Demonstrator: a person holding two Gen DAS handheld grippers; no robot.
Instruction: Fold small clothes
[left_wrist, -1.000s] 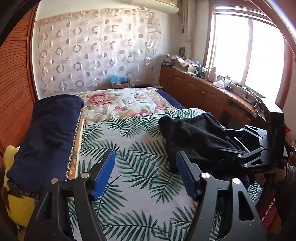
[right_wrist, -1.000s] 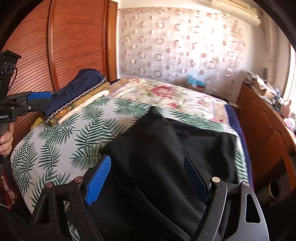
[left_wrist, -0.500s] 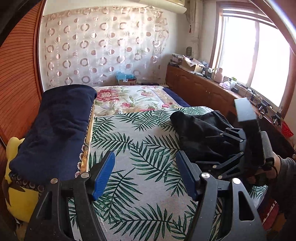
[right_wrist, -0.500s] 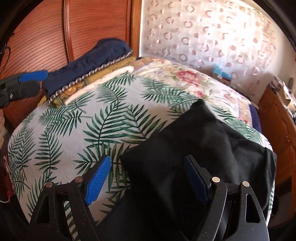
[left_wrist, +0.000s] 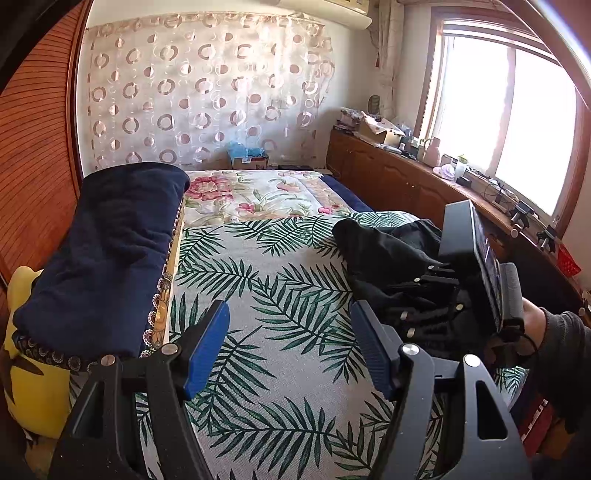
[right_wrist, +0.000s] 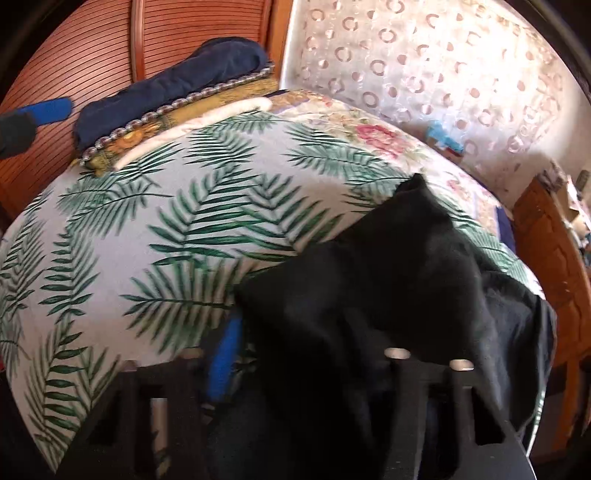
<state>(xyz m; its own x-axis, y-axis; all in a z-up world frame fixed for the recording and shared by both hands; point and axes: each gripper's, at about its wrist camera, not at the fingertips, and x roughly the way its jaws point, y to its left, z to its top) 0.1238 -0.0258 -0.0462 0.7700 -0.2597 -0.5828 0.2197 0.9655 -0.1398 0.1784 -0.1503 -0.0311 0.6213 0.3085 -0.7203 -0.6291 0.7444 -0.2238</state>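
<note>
Black garment (right_wrist: 388, 280) bunched on palm-print bed (left_wrist: 280, 332), draped over right gripper (right_wrist: 306, 354), grip there impossible to tell; left gripper (left_wrist: 290, 347) spread, holding nothing, above bed.

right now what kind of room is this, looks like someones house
Most likely a home bedroom: a bed with a palm-leaf cover, a sheer circle-pattern curtain behind it, and a wooden sideboard cluttered with household items under the window.

free: palm-print bedcover (left_wrist: 280, 332) centre | blocked: navy blanket (left_wrist: 107, 251) left, black garment (left_wrist: 384, 254) right
</note>
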